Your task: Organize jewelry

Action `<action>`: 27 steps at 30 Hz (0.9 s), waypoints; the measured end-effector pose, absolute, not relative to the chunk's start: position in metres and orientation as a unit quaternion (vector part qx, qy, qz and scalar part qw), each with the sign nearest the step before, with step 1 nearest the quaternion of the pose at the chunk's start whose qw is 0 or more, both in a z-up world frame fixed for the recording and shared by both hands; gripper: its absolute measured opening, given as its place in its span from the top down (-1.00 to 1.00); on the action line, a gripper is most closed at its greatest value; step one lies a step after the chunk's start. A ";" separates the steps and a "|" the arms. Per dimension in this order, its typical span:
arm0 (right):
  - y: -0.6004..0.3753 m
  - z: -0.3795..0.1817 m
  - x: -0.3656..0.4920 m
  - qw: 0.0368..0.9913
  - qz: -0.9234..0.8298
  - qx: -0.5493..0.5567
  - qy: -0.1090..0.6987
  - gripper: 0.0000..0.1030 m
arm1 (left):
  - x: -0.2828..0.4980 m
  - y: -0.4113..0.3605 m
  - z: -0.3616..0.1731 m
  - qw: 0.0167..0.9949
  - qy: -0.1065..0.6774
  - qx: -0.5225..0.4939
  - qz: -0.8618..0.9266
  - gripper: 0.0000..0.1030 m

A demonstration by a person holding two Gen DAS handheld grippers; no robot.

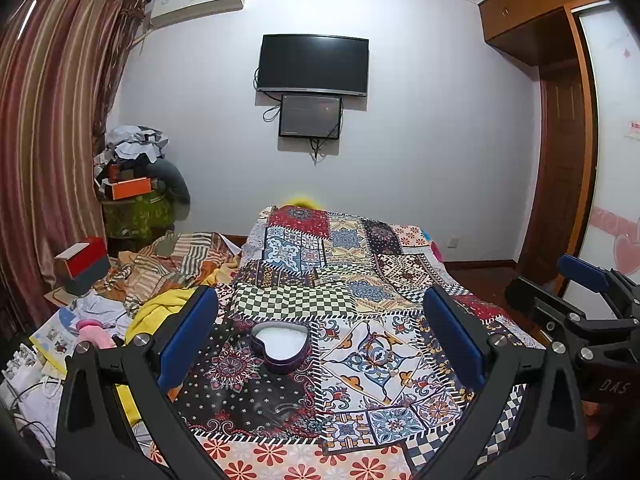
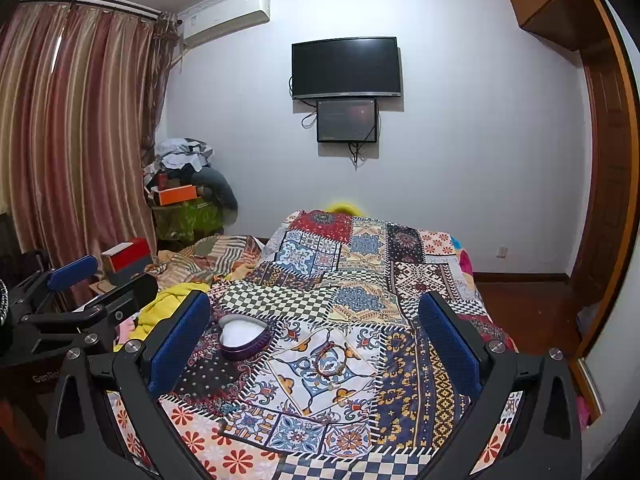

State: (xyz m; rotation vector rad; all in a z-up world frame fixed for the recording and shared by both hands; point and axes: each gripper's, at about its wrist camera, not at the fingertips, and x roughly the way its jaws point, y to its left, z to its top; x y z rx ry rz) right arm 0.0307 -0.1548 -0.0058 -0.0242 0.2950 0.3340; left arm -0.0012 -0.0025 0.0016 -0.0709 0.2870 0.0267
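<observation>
Purple-walled heart-shaped tin (image 1: 281, 346) is sitting lidless on the patchwork bedspread (image 1: 384, 276), its white lining facing up, presumably left uncovered so pieces can be dropped straight in. Left gripper (image 1: 320, 334) is hovering over the near part of the bed with its blue pads (image 1: 186, 334) spread wide and holding nothing; the tin is lying between them in its view, so this tool seems to be lined up on the container, perhaps to steady it. Right gripper (image 2: 314, 334) is likewise hanging fully spread and empty. Between its pads, on a pale blue-and-orange patch just right of the tin, a beaded bracelet (image 2: 330, 358) is lying loose, apart from the tin, with a thin cord or second strand trailing nearer; the busy print is making its outline hard to follow. Judging by the layout, nothing is stowed yet: the tin's lining is showing bare. The right tool is looking the better placed for picking up the bracelet, since it is facing it head-on. Soft fabric underneath may be giving way under a pinch, and thin cord could be slipping between pads. Yellow cloth (image 1: 160, 312) and clutter are crowding the left edge, clear of the work
</observation>
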 end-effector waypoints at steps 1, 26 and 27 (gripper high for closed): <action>-0.155 -0.006 0.031 0.975 0.166 -0.012 0.146 -1.00 | -0.001 -0.003 0.002 0.989 0.143 -0.035 0.014 -1.00; -0.155 -0.011 0.031 0.975 0.166 -0.010 0.151 -1.00 | 0.000 -0.005 0.001 0.989 0.145 -0.034 0.013 -1.00; -0.155 -0.012 0.031 0.975 0.165 -0.011 0.151 -1.00 | 0.000 -0.005 0.001 0.989 0.145 -0.034 0.012 -1.00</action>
